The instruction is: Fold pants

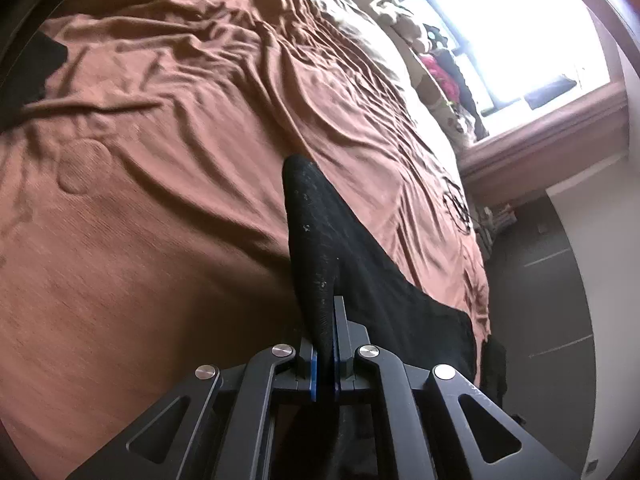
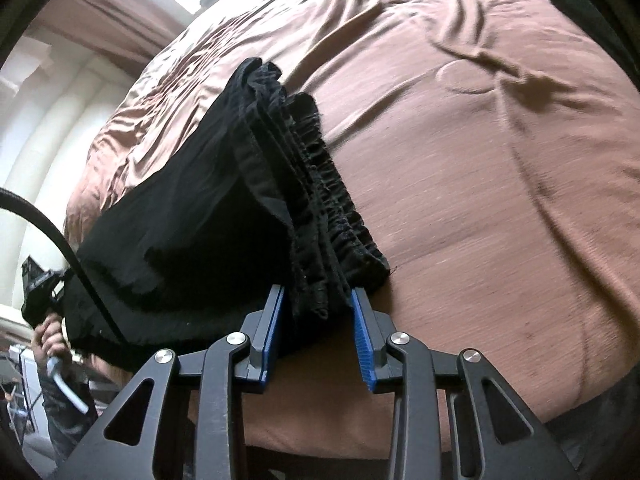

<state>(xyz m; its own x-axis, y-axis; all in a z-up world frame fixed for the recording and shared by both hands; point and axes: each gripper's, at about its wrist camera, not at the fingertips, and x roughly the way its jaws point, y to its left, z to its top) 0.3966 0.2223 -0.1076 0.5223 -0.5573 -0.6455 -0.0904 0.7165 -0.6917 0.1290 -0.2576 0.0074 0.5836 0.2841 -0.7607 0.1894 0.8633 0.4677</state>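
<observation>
The left gripper (image 1: 325, 320) pinches a thin bit of the black pants (image 1: 320, 240). The right gripper (image 2: 318, 300) squeezes the bunched waistband (image 2: 320, 184). The pants hang just over the brown bedsheet (image 1: 160, 160). The thick bunch could slip out and spoil the fold.

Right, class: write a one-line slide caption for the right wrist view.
Right tool grips the gathered waistband of black pants above a brown bedspread.
</observation>
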